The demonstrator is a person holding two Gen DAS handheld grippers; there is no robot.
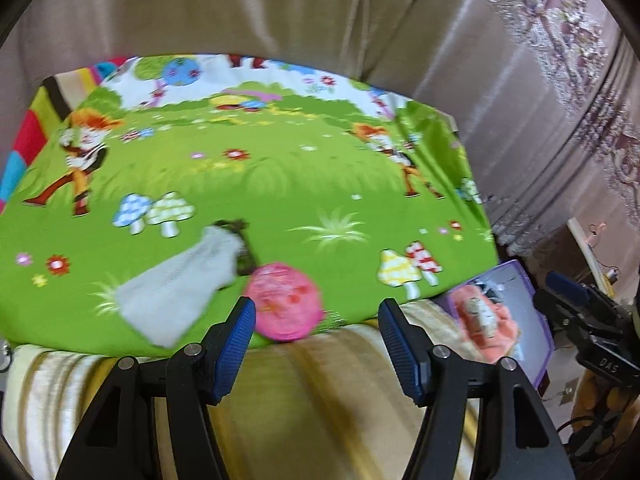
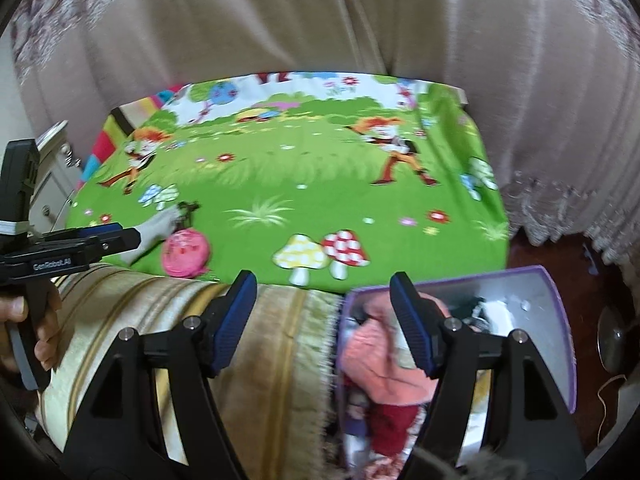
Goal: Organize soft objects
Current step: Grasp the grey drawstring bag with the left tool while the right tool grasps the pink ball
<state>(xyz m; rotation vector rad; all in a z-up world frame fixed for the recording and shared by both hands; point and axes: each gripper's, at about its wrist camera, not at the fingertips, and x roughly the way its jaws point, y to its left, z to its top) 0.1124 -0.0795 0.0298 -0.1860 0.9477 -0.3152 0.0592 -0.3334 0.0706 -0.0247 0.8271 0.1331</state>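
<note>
Just ahead of the left gripper [image 1: 316, 344], whose half-spread jaws held nothing, the pink pouch [image 1: 283, 306] lay on the green sheet [image 1: 280, 184], seemingly light and squashy, best pinched across its middle.

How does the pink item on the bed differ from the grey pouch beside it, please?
The pink item is round and bright with a reddish print; the grey pouch is long, pale and plain. The pouch has a dark drawstring at its far end; the pink item shows none. The pink item lies at the green sheet's near edge, the pouch further in. Both lie loose, ungripped.
</note>
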